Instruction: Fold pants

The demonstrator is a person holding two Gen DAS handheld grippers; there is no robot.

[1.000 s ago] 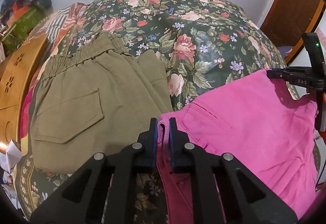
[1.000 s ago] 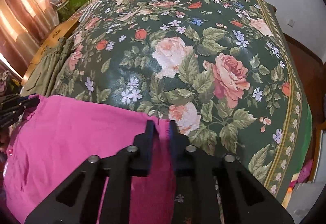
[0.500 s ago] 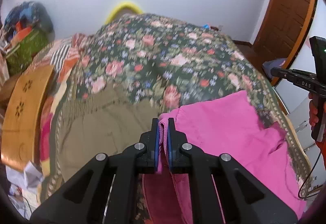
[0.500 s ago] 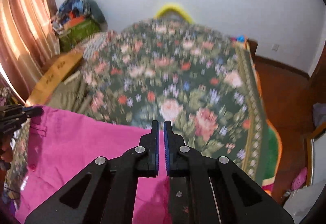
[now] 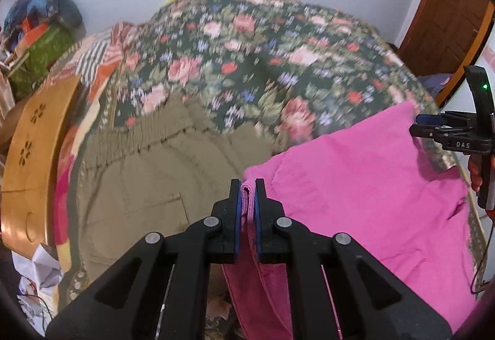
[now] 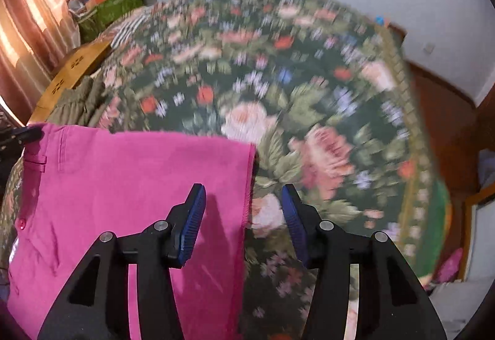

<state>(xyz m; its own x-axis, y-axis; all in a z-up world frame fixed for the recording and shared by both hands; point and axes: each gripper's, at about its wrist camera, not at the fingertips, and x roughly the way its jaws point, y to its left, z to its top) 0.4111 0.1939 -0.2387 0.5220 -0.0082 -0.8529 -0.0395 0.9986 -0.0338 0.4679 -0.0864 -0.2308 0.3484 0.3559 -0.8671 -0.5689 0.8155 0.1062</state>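
Pants (image 5: pixel 355 185) in left gripper (image 5: pixel 247 201)

Home bedroom: bed under floral bedspread (image 5: pixel 266 68), wooden door (image 5: pixel 445 12), curtain (image 6: pixel 27 31), piled clothes (image 5: pixel 40 18).

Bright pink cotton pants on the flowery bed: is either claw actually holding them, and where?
The left gripper pinches the bright pink cotton pants at a bunched corner; the right gripper is open, holding nothing.

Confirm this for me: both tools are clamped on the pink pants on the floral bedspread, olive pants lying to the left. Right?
Not quite. Only the left tool is clamped on the pink pants. The right wrist view shows the right tool open, its fingers apart over the pants' edge. The olive pants do lie left on the floral bedspread.
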